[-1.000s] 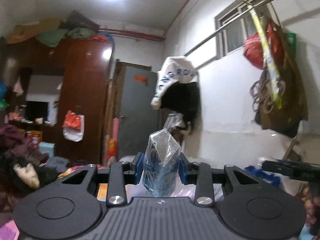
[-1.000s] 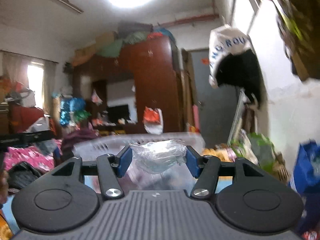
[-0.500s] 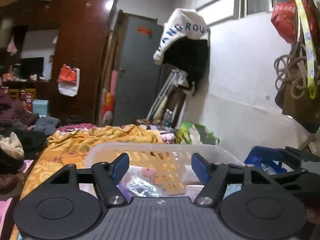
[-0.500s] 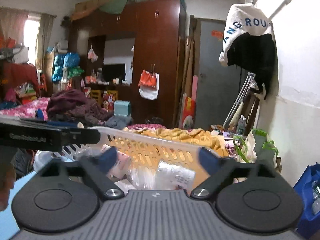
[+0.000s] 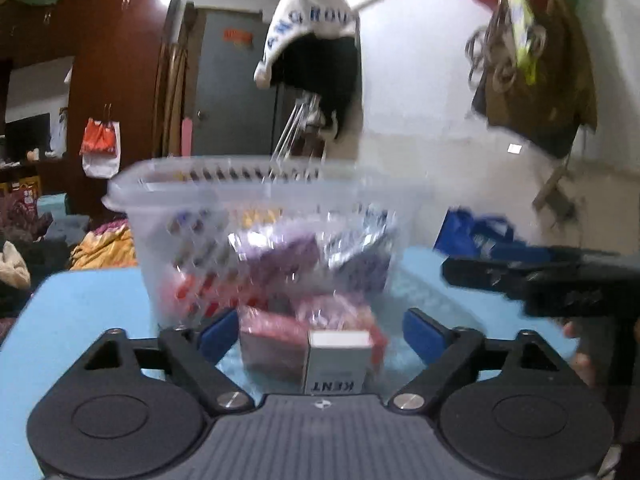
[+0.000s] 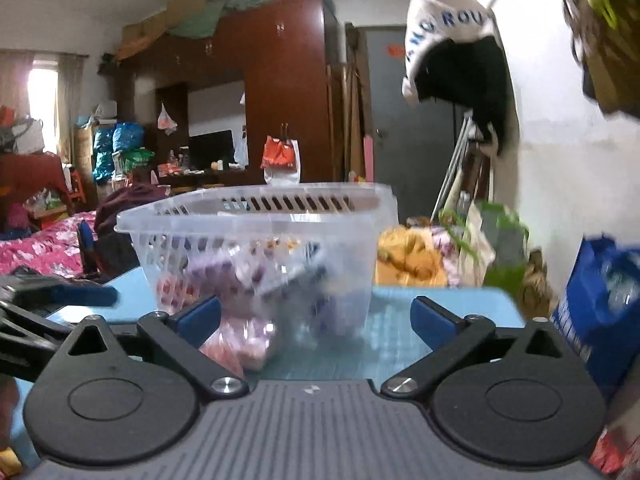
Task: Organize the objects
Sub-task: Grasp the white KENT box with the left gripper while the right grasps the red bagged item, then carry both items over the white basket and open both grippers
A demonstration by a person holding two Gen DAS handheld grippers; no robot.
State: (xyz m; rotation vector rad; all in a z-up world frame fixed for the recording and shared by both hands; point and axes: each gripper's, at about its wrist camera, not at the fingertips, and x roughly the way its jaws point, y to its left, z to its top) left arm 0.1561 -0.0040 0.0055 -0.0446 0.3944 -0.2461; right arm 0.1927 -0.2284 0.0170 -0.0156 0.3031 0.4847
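Note:
A clear plastic basket (image 5: 168, 190) stands on the light blue table (image 5: 88, 304), holding several wrapped packets; it also shows in the right wrist view (image 6: 208, 220). My left gripper (image 5: 316, 334) is open, low over the table, with a red packet (image 5: 272, 344) and a grey KENT box (image 5: 338, 362) lying between its fingers in front of the basket. My right gripper (image 6: 316, 316) is open and empty just before the basket, a pink packet (image 6: 244, 344) lying near its left finger. Each gripper shows at the edge of the other's view.
A white wall (image 5: 432, 100) with hung bags is on the right. A blue bag (image 6: 600, 308) stands right of the table (image 6: 400, 320). A bed with clothes (image 6: 36, 248) and a brown wardrobe (image 6: 288, 92) lie behind.
Both grippers let go of their plastic bags and opened. Both then dropped from above the basket down to table level in front of it.

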